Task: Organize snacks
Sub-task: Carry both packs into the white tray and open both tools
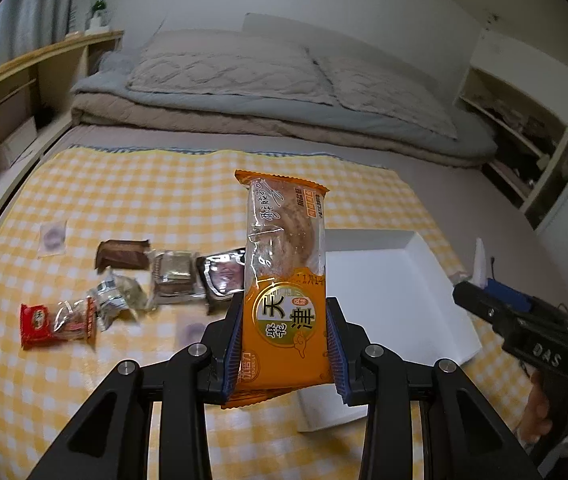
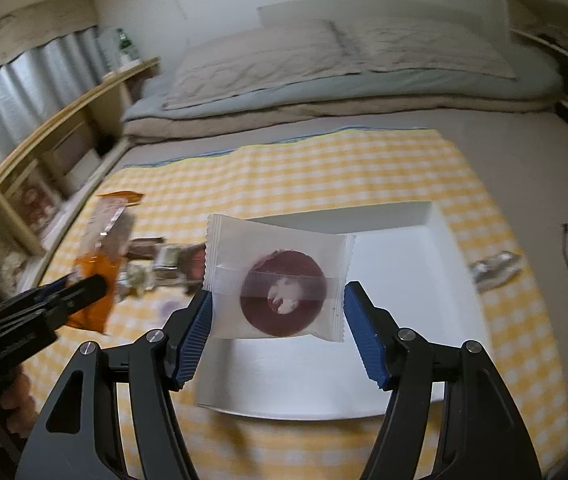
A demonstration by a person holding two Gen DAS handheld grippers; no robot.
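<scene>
Over the bed, the left hand-held gripper clenched an orange packet; the right hand-held gripper gripped a white pouch above the empty box. Five snacks awaited sorting.

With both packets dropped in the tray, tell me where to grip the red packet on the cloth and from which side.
Grip the red packet across its narrow width, near the middle, coming from straight above. It lies flat on the checked cloth at the left end of the snack row, long axis along the row. Its right end touches the crinkled silver wrapper, so spanning its length would probably snag that wrapper.
</scene>
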